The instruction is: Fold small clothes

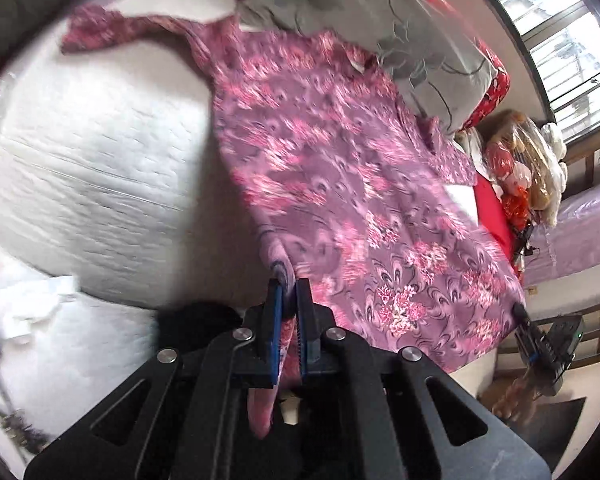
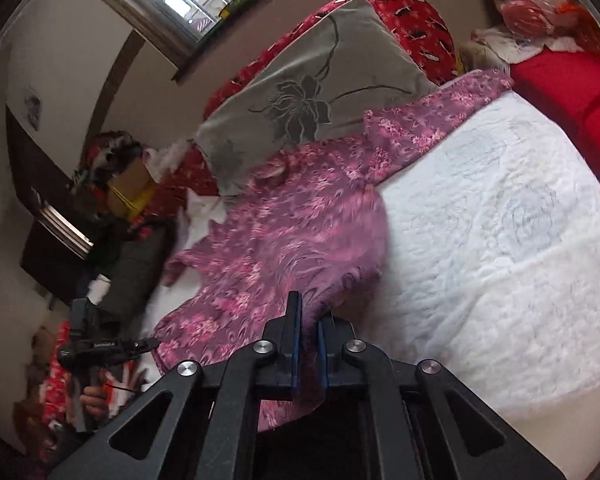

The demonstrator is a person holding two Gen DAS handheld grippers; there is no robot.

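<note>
Floral garment (image 1: 340, 168) pinched in left gripper (image 1: 290, 292), right gripper (image 2: 310, 320)

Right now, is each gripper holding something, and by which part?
Both hold the purple floral garment by its near hem: left gripper at one corner, right gripper at the other.

Bed with white quilted cover (image 2: 500, 220), stitched pattern faint on it. Purple-pink floral garment (image 1: 340, 168) spread across it, near hem raised off the cover, sleeves lying out flat. Grey flower-print pillow (image 2: 320, 96) at the far edge, on a red patterned pillow (image 2: 416, 28). Red cloth (image 2: 568, 92) alongside the cover.
</note>
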